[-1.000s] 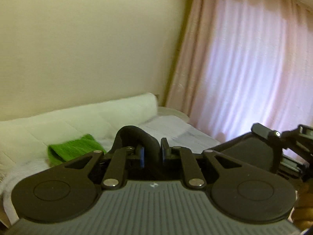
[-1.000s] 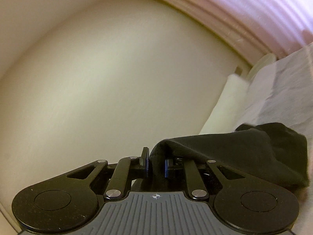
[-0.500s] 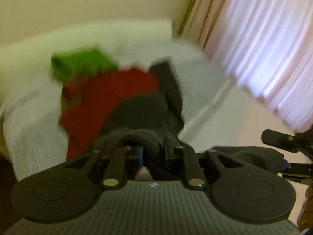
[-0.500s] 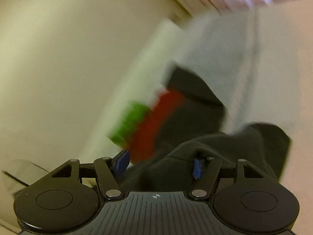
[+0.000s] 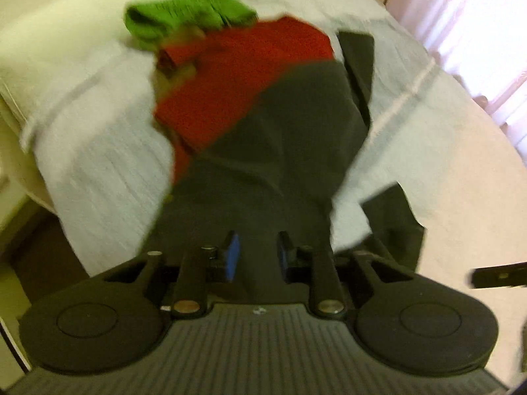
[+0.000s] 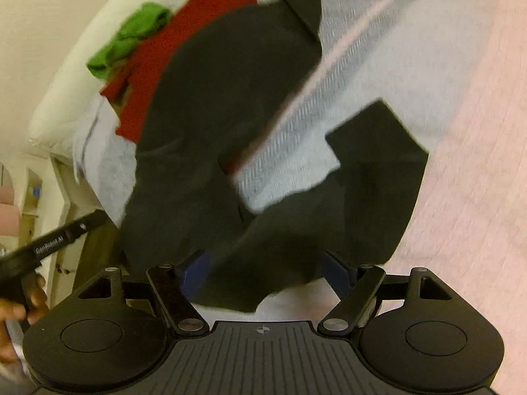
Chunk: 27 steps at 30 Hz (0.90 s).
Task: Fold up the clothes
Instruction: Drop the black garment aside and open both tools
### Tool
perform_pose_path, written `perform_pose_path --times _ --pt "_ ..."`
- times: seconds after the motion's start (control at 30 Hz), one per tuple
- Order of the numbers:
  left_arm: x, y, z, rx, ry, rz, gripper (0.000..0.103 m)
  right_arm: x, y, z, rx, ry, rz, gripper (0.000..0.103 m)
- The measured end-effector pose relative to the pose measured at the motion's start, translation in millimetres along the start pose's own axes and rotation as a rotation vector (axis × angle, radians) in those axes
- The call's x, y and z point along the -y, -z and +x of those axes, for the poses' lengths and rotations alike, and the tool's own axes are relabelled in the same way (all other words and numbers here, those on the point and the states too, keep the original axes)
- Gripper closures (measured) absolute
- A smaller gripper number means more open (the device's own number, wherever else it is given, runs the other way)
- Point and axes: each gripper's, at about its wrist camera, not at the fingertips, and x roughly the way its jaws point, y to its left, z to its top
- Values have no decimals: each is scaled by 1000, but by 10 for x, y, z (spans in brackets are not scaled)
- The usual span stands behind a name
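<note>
Woven grey bedcover [image 5: 98, 171] under limp black garment [image 5: 280, 138], red cloth [image 5: 237, 75]; both tools [image 5: 256, 253] [image 6: 263, 266] apart.

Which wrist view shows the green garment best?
The left wrist view: the green garment sits large near the top, beside the red garment. The right wrist view shows it smaller, off to the upper left, equally blurred.

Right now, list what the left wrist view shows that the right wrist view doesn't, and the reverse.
Left wrist only: the pink curtain. Right wrist only: a hand holding the other gripper's black handle, and furniture beside the bed. Both: the black garment spread over the red garment, the green garment, the white bedding, open jaws.
</note>
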Motion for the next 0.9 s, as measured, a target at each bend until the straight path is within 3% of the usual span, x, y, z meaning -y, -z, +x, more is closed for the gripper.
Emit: perform_pose_path --times 0.17,0.3,0.5,0.67,0.9 --pt "-175 -349 16 65 -28 -17 73 -39 -362 -104 205 39 42 25" --pt "-260 -628 194 83 -43 -38 69 -181 -669 190 245 20 74 25" --pt "-553 -1117 569 110 -82 -60 69 -453 -1214 984 180 -146 179 25" --pt "-889 -1561 756 167 -107 -81 67 -747 -1808 1578 197 -363 274 25" --pt "-1303 -2146 1083 242 -127 -106 67 -1232 -2599 2431 195 -589 414 25"
